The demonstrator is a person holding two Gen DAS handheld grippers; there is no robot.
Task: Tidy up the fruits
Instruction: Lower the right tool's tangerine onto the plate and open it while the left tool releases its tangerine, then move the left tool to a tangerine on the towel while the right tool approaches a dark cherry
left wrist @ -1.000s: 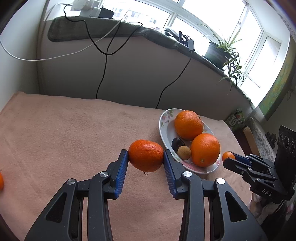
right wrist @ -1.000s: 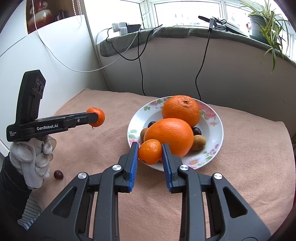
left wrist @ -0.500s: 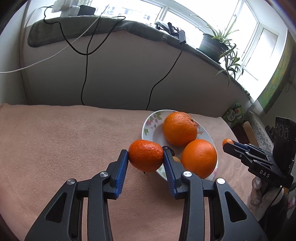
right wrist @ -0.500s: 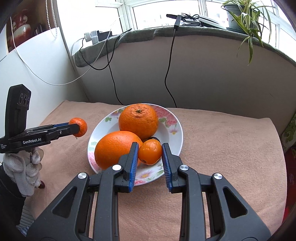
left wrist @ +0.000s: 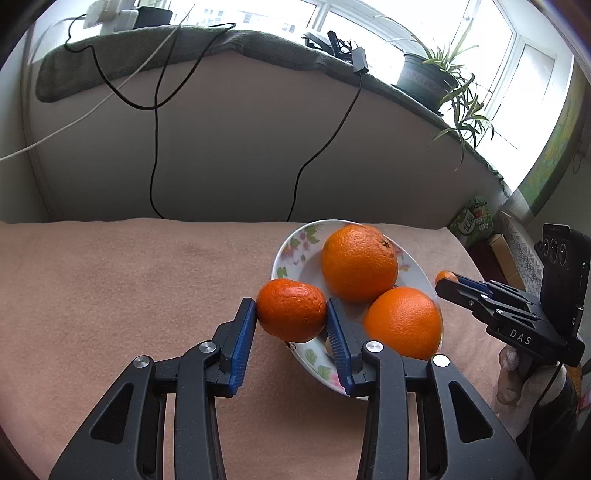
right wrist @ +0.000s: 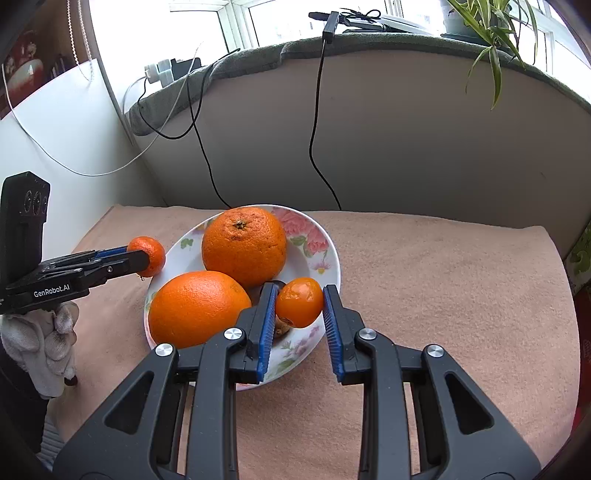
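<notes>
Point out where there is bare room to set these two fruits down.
Crowded: the plate, where two big oranges fill the left half. Free patches: the plate's right side beside the far orange, under the right gripper; bare blanket right of the plate; blanket left of the plate, beyond the left gripper.

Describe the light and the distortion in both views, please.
Left wrist view: window overexposed, sill line bent by the fisheye, mandarin sharp. Right wrist view: window overexposed too, corners dark, small orange fruit sharp, with soft shadows under the plate.
</notes>
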